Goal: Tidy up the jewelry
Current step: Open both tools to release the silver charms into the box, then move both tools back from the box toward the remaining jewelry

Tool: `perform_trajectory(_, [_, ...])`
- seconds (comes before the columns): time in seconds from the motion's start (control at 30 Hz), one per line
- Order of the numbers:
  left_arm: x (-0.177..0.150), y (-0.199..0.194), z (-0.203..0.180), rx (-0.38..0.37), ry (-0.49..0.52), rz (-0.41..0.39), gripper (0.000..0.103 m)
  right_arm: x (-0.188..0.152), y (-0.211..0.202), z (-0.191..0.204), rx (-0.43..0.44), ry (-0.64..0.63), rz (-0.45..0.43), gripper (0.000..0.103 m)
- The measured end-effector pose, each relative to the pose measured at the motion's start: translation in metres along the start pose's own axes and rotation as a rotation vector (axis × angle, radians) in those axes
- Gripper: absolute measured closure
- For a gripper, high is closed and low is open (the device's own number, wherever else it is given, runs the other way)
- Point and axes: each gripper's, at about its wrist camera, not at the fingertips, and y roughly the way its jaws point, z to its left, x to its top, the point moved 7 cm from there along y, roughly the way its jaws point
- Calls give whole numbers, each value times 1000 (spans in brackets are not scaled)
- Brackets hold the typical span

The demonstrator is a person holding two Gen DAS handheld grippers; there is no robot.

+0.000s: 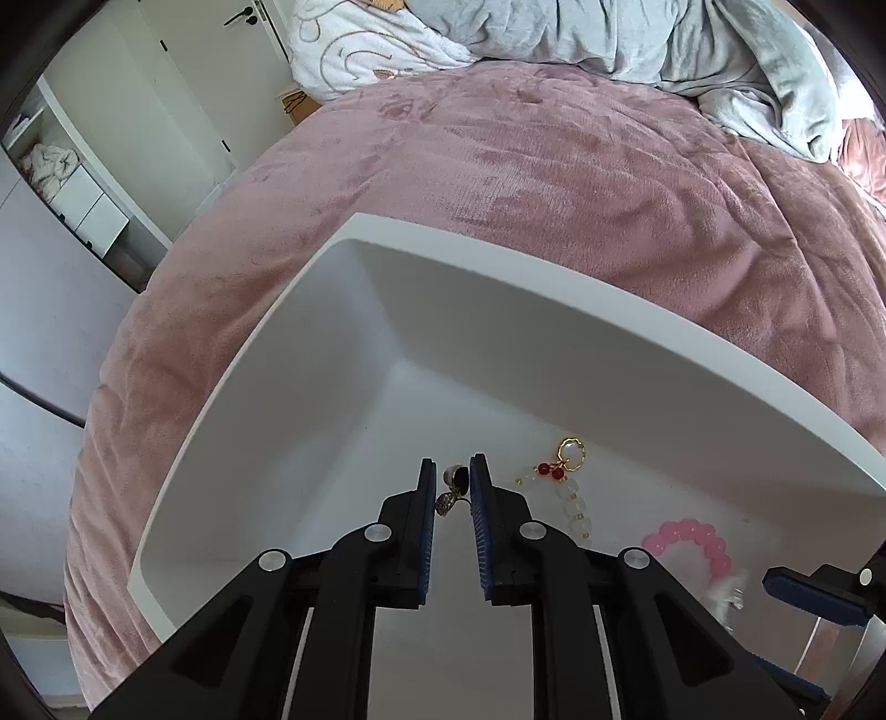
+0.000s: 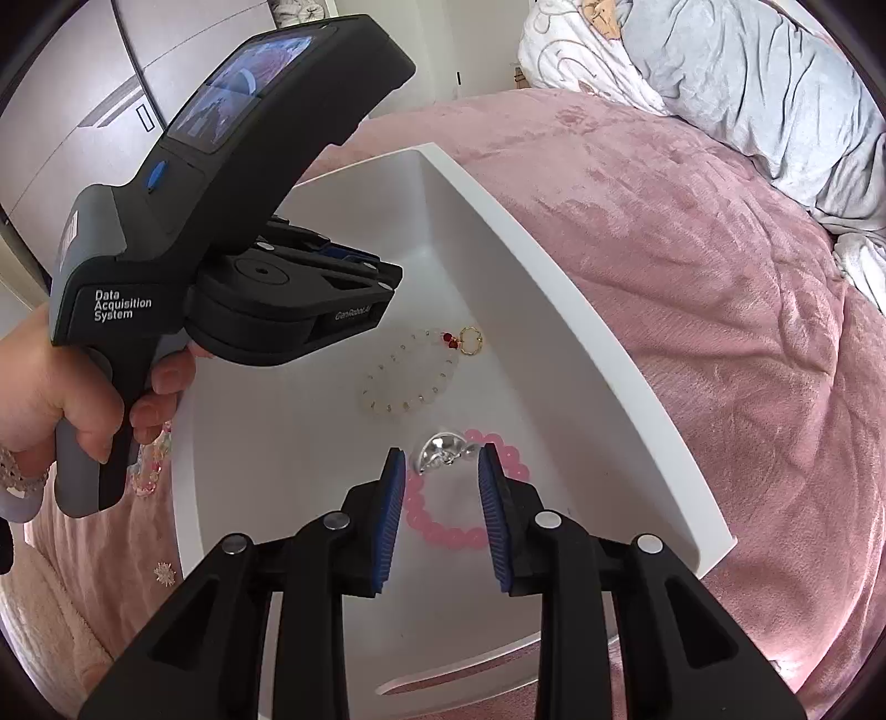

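A plain white rectangular plastic tray [image 2: 581, 310] sits on a dusty-pink plush blanket [image 2: 720, 277]. A glossy pink bead bracelet [image 2: 443, 534] and a milky-white bead bracelet [image 2: 407, 382] with red beads and a gold ring contrast.

Pink plush bedspread [image 1: 554, 183], rumpled grey duvet [image 1: 692, 50], white wardrobe [image 1: 183, 83] in daylight.

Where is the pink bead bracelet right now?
The pink bead bracelet lies in the white tray, below the right gripper, beside a silver piece and nearer than the white bead bracelet.

Tray [image 2: 581, 310] sat on the bed [image 2: 720, 310]; two bracelets [image 2: 407, 376] lay in it, one just past the right gripper [image 2: 441, 462], charm [image 2: 440, 451] between.
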Motion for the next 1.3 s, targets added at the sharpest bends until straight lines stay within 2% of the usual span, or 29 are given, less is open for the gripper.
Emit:
perform_trajectory(0.07, [-1,2,3,-3,-21,10,82,-1,1,0,-6,-1,6,75])
perform_trajectory(0.13, [-1,4,5,3,-33,20,73,-1,2,1,-11,-3,9,75])
perform_trajectory(0.2, [0,2,5,2,-37,10,71,-1,3,1,-11,-6,9,74])
perform_trajectory(0.27, [0,-2,6,9,-34,-11,64,-1,1,0,-19,-5,-2,68])
perform_trajectory(0.33, [1,-7,8,17,-46,-34,51,-1,-3,0,-19,4,-18,54])
perform_trajectory(0.5, [5,-31,21,-27,-121,-121,41,0,-15,3,-24,14,-60,43])
perform_trajectory(0.63, [11,-61,31,-36,-134,-231,27,4,-27,10,-31,-10,-107,33])
perform_trajectory(0.73, [11,-84,39,-20,-144,-306,26,6,-37,16,-33,-27,-157,26])
perform_trajectory(0.8, [7,-95,47,-19,-180,-336,26,7,-44,19,-39,-29,-186,25])
perform_trajectory(0.87, [2,-104,58,-54,-232,-370,25,8,-52,21,-35,-33,-215,21])
perform_trajectory(0.93, [-5,-111,68,-93,-277,-390,18,9,-61,24,-30,-38,-254,13])
perform_trajectory(1.0, [-12,-117,76,-104,-286,-414,18,11,-71,27,-27,-47,-297,7])
perform_trajectory(1.17, [-33,-135,96,-63,-268,-461,16,16,-99,43,-14,-88,-408,5])
perform_trajectory(1.3, [-54,-171,120,16,-286,-592,12,17,-116,61,2,-145,-480,5])
